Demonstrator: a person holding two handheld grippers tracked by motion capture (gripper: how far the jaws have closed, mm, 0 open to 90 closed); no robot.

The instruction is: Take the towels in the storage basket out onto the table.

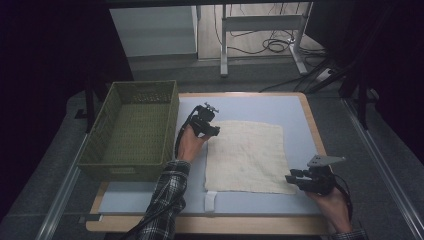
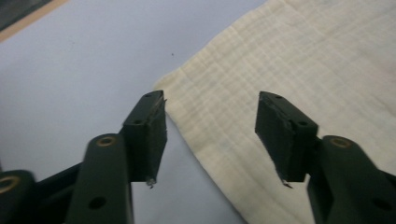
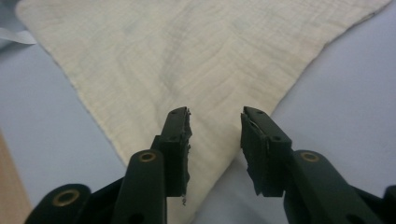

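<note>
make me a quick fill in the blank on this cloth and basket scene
1. The cream cloth lies spread flat on the ____ mat.
2. The green basket stands to the ____ of the cloth in the high view.
3. The left gripper hovers at a cloth corner with its jaws ____.
4. The right gripper points at the cloth's near ____.

Missing words: blue; left; open; corner

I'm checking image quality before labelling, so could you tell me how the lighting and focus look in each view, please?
High view: dim, its edges nearly black, though the cloth and green basket read clearly. Left gripper view: bright and even, with the left gripper jaws soft and the weave sharper. Right gripper view: likewise, the right gripper slightly blurred, no glare.
</note>
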